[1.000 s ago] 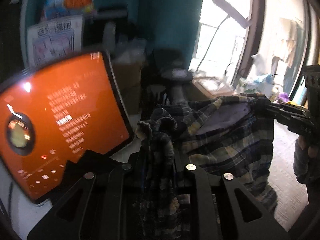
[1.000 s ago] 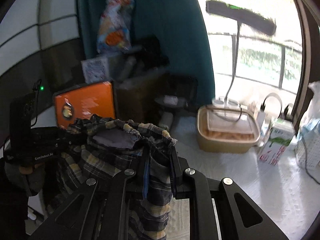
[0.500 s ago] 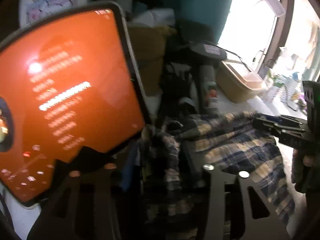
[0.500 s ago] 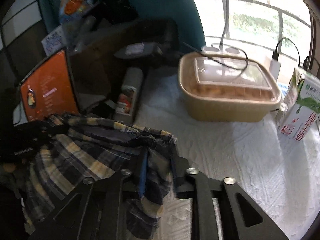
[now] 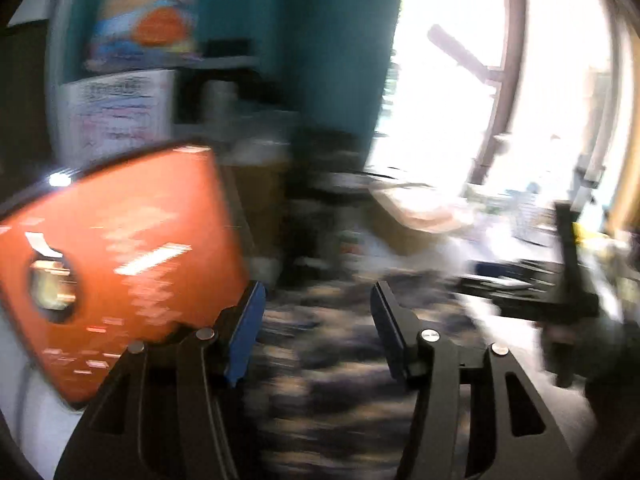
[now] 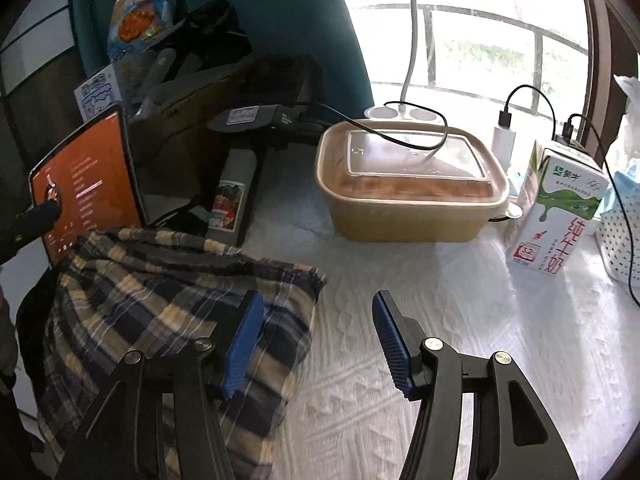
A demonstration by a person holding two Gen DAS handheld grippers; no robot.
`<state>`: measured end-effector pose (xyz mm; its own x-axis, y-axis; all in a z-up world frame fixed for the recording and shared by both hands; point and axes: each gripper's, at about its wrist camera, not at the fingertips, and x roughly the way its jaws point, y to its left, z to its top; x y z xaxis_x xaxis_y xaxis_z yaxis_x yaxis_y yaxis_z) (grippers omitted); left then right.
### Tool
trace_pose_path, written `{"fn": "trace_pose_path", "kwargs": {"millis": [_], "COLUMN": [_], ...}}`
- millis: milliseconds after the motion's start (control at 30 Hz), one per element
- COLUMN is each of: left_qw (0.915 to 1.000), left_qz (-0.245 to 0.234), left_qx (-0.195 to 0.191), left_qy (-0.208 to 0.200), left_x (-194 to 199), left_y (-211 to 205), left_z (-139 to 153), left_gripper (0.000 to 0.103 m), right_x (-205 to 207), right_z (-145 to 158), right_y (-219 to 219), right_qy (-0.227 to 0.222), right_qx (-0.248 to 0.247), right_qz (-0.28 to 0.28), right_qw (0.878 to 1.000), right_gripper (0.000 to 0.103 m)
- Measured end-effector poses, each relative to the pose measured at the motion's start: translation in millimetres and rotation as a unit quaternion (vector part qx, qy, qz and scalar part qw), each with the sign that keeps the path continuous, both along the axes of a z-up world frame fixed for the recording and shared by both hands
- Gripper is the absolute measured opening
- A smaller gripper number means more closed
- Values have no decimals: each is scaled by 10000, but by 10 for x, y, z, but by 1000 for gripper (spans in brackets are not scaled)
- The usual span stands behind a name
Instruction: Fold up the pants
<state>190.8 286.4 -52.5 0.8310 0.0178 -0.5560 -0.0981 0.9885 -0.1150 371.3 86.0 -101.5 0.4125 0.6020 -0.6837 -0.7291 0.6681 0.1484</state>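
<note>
1. The plaid pants [image 6: 168, 304] lie in a rumpled heap on the white textured surface [image 6: 460, 320], toward its left side, waistband end pointing at the tablet.
2. In the left wrist view the pants [image 5: 320, 344] are just a blurry dark plaid patch under the claw, so no detail there.
3. Right claw [image 6: 318, 344] is spread wide with nothing in it; its left blue pad [image 6: 244, 344] sits over the edge of the fabric, the other pad over bare surface.
4. Left claw [image 5: 318, 332] is wide too and holding nothing, hovering above the pants.
5. An orange-screened tablet [image 6: 86, 196] stands just behind the pants.
6. Further back: a tan lidded food container [image 6: 408, 184], with a milk carton [image 6: 556, 212] near its right side.
</note>
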Motion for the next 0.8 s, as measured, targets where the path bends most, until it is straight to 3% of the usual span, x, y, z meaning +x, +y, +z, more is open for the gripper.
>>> {"fn": "trace_pose_path", "kwargs": {"millis": [67, 167, 267, 433, 567, 600, 633, 700, 800], "left_qw": [9991, 9968, 9931, 9938, 9962, 9970, 9979, 9988, 9990], "left_qz": [-305, -116, 149, 277, 489, 467, 424, 362, 333], "left_qx": [-209, 7, -26, 93, -58, -29, 4, 81, 171], "left_qy": [213, 789, 1162, 1068, 724, 621, 493, 335, 256], "left_x": [62, 234, 320, 248, 90, 53, -1, -71, -137], "left_y": [-99, -137, -35, -57, -116, -163, -238, -352, -504], "left_z": [-116, -393, -655, -684, -459, -394, -309, -209, -106], "left_gripper": [55, 55, 55, 55, 55, 62, 75, 88, 88], "right_x": [-65, -135, -225, -329, -377, -390, -401, -420, -456], "right_z": [25, 46, 58, 25, 14, 20, 31, 64, 137], "right_y": [-34, -90, -227, -443, -641, -708, -744, -840, -976], "right_qy": [-36, -78, -93, -90, -118, -122, -127, -143, -207], "right_qx": [-11, -39, -56, -163, -197, -188, -175, -138, -74], "right_qz": [20, 25, 7, -95, -235, -286, -323, -389, -468], "right_qw": [10000, 10000, 9999, 9998, 9995, 9993, 9992, 9990, 9987], "right_gripper": [59, 59, 59, 59, 59, 59, 59, 59, 59]}}
